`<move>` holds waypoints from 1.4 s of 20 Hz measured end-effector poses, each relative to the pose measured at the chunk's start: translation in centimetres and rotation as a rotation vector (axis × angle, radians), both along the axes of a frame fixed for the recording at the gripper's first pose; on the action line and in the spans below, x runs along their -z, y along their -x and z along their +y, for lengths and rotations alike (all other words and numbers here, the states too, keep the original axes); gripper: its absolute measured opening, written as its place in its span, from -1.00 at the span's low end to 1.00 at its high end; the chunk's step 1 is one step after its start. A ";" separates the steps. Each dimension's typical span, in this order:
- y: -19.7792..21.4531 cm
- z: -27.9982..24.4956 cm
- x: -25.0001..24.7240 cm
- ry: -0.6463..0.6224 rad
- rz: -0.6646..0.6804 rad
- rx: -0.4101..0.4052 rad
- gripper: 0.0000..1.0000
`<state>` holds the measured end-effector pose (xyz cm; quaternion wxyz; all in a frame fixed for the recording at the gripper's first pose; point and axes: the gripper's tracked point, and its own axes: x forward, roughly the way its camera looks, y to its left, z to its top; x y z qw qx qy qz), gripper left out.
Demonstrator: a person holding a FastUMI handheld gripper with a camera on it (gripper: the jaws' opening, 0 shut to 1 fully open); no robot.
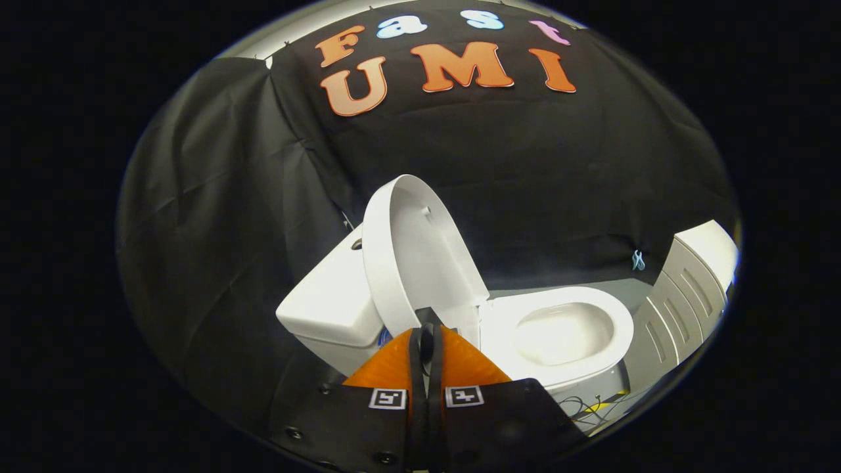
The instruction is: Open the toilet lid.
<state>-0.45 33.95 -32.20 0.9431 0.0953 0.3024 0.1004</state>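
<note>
Gripper view: the gripper (427, 328) has its fingers pressed together, holding nothing, just near of the raised toilet lid (414, 256), which stands upright against the tank (328, 309), left of the bowl (565, 332)

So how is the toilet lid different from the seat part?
The lid stands up, leaning toward the tank; the seat lies flat on the bowl. The lid is solid; the seat has a big hole in it. Both are white. The gripper has its jaws closed, just before the lid.
</note>
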 end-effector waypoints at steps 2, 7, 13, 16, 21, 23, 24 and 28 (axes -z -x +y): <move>0.0 0.6 -0.1 0.057 -0.020 -0.008 -0.84; 0.1 0.3 -0.3 0.076 -0.037 -0.033 -0.83; 0.2 -0.9 -2.1 -0.045 -0.026 -0.054 -0.20; 0.5 -2.9 -4.5 -0.093 -0.053 -0.052 0.33; 0.2 -7.4 -8.9 -0.149 -0.114 -0.017 0.86; 0.0 -10.1 -10.4 -0.137 -0.142 0.006 0.95; -0.2 -11.4 -10.9 -0.134 -0.149 0.018 0.96; -1.2 -16.7 -12.7 -0.081 -0.190 0.062 0.97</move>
